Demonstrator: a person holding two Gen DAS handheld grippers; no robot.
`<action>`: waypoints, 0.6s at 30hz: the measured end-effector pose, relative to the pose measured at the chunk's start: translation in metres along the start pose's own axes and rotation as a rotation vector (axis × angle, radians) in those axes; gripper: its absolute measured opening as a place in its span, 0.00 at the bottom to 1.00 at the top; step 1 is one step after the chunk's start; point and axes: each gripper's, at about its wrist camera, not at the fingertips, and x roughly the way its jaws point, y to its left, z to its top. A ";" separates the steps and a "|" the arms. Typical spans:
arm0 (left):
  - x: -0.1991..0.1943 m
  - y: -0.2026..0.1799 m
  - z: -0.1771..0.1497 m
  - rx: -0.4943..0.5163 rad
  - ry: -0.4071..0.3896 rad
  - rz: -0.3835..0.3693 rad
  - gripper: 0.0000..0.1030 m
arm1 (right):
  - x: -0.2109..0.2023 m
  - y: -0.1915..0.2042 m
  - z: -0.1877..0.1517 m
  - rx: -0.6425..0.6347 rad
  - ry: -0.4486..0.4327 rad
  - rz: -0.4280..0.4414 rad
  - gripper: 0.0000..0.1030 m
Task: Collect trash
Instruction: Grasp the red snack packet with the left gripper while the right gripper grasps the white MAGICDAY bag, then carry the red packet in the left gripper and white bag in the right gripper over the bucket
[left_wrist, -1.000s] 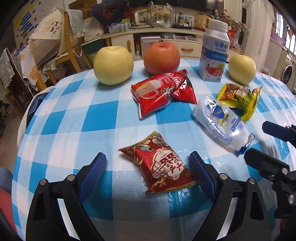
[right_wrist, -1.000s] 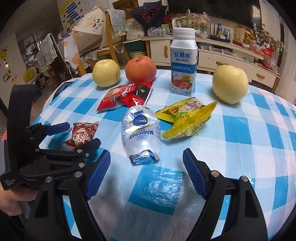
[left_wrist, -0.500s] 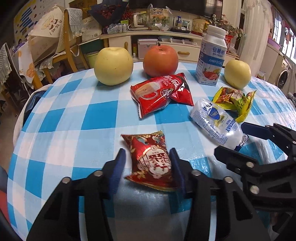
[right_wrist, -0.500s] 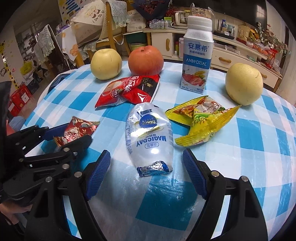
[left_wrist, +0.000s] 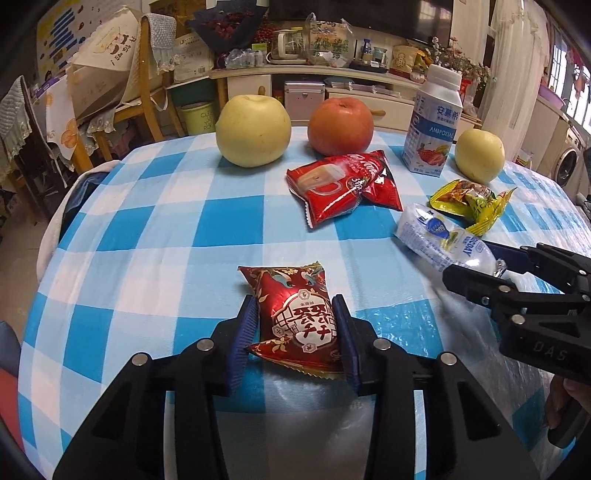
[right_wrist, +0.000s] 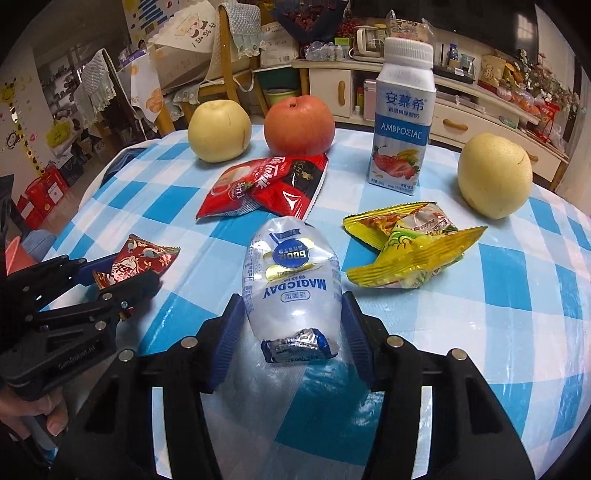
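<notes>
Lived-in home: cluttered sideboard (left_wrist: 332, 74), washing machine (left_wrist: 567, 166).

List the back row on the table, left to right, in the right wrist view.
Yellow pear → red apple → yogurt bottle → second yellow pear.

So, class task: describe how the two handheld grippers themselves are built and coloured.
Both the left gripper and the right gripper have black plastic frames with round silver bolt heads and ribbed blue pads inside the fingers. Faint embossed lettering marks each body. No cables or sleeves show.
</notes>
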 end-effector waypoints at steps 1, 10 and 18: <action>-0.002 0.001 0.000 -0.001 -0.003 0.001 0.41 | -0.004 0.001 -0.001 0.000 -0.007 -0.002 0.53; -0.035 0.001 0.002 0.012 -0.054 0.005 0.41 | -0.044 0.007 -0.005 -0.002 -0.066 -0.020 0.53; -0.080 0.005 0.008 0.016 -0.117 0.020 0.41 | -0.089 0.018 -0.005 -0.007 -0.134 -0.031 0.53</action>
